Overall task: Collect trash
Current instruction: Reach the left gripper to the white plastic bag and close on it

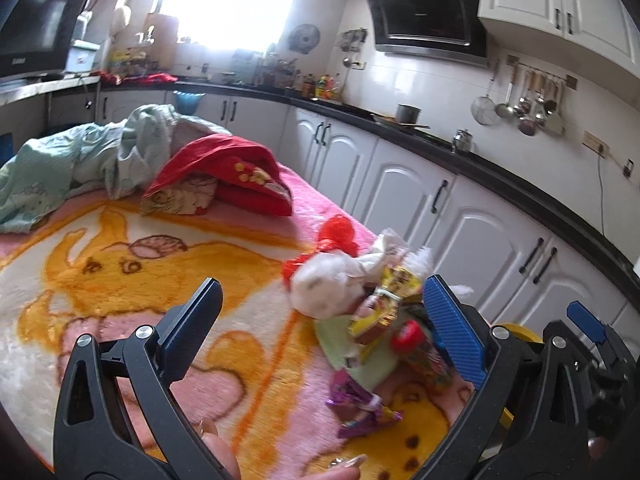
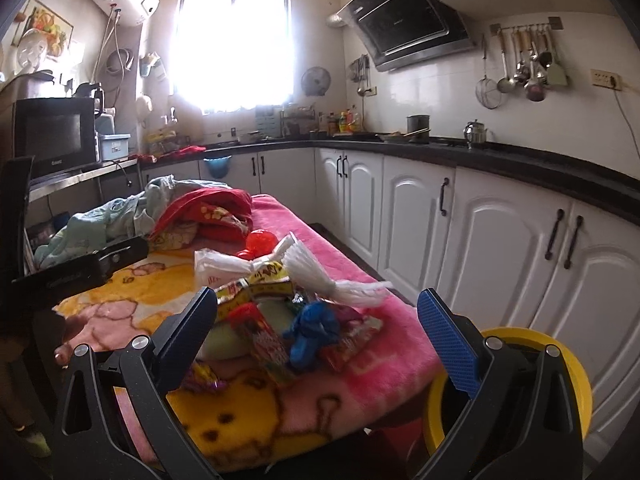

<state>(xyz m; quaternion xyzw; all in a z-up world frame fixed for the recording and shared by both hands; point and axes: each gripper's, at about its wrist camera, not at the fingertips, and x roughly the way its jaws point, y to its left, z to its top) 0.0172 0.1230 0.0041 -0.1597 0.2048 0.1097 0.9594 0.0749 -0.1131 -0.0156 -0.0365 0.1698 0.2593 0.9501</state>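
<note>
Nothing looks collected yet: the trash [image 2: 280, 320] sits heaped on the blanket [image 2: 380, 376] by the yellow bin [image 2: 576, 384]. Left gripper [image 1: 320, 320] and right gripper [image 2: 316, 324] both gape wide, empty.

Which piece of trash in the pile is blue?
The crumpled blue glove-like piece, lying at the near side of the pile. The other pieces are white, red, yellow or purple.

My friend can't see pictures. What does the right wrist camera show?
An open black gripper with blue pads points at a pile of colourful snack wrappers and white plastic bags on a pink and yellow blanket. A round yellow bin sits beside white kitchen cabinets.
</note>
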